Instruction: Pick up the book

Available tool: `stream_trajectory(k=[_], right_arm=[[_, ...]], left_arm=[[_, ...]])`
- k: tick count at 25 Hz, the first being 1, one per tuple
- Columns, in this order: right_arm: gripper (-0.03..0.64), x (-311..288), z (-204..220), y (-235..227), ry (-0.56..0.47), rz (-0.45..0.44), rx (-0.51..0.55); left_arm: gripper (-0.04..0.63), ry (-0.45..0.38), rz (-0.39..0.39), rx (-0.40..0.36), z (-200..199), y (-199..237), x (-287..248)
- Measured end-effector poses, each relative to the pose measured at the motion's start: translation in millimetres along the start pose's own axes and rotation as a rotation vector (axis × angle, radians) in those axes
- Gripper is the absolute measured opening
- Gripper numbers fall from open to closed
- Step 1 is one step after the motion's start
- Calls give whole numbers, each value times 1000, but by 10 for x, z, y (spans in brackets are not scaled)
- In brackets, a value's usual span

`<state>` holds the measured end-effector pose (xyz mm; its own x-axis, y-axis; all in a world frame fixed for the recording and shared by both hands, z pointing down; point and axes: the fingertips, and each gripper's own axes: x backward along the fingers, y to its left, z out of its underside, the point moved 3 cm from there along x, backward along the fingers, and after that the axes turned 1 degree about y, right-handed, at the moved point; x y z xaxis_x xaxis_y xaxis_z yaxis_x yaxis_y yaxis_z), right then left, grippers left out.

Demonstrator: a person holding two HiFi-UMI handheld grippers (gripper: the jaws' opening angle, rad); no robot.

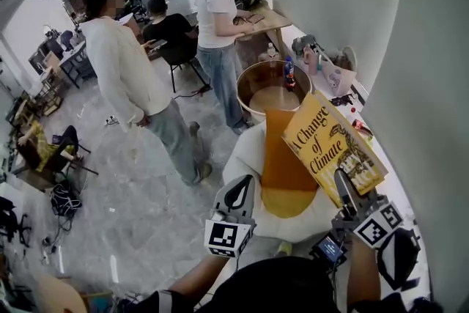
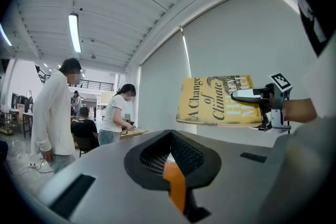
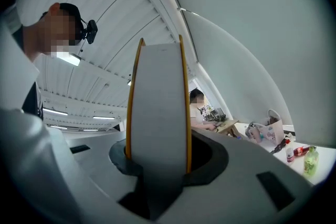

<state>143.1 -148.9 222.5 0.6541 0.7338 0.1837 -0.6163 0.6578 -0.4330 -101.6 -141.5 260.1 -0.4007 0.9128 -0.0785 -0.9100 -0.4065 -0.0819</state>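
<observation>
Book (image 1: 333, 146): yellow cover, title "A Change of Climate" facing up, held tilted in the air above the long white tabletop (image 1: 401, 194) that runs along the right-hand wall. The left gripper view shows its underside clear of everything, with only bare wall behind it.

Right gripper (image 1: 346, 190): clamped on the book's near corner. In its own view the fingers (image 3: 226, 165) stand partly apart, one on each yellow cover, and the grey page block fills the whole gap between them.

Left gripper (image 1: 238, 194): held beside the book and apart from it. Its fingers (image 2: 105, 176) are together with nothing between them.

Edges:
- The book's left corner overhangs the tabletop's left edge, above an orange sheet (image 1: 282, 165) lying on a white rounded surface.
- The book's right long edge is near the wall.

Open room:
- A round brown tub (image 1: 267, 88) stands past the orange sheet, with a small bottle (image 1: 289, 73) at its rim.
- Clutter (image 1: 322, 59) sits at the tabletop's far end.
- The near stretch of tabletop under the right gripper looks bare.
- A wide stretch of grey floor (image 1: 139, 187) lies to the left.
- A person in a white long-sleeved top (image 1: 124, 70) stands on that floor, well apart from both grippers
</observation>
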Motion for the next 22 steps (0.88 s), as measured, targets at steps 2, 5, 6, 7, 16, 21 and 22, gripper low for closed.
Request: stream_trajectory(k=[2, 5, 6, 7, 16, 21, 22], right_arm=[[152, 69, 48, 174, -17, -4, 6], [153, 207, 97, 538, -39, -12, 21], [153, 266, 117, 693, -45, -10, 27], [152, 332, 142, 844, -52, -6, 32], [153, 955, 415, 1784, -87, 59, 68], [153, 1276, 390, 1968, -82, 76, 89], [153, 1276, 384, 1994, -80, 77, 95]], left_arm=[[11, -16, 1, -3, -21, 3, 148], [11, -40, 1, -2, -72, 20, 501], [11, -46, 2, 1, -89, 27, 672], [10, -51, 3, 4, -97, 29, 846], [10, -52, 14, -3, 56, -133, 2054], [10, -51, 10, 14, 104, -306, 2348], [11, -55, 9, 15, 88, -293, 2378]])
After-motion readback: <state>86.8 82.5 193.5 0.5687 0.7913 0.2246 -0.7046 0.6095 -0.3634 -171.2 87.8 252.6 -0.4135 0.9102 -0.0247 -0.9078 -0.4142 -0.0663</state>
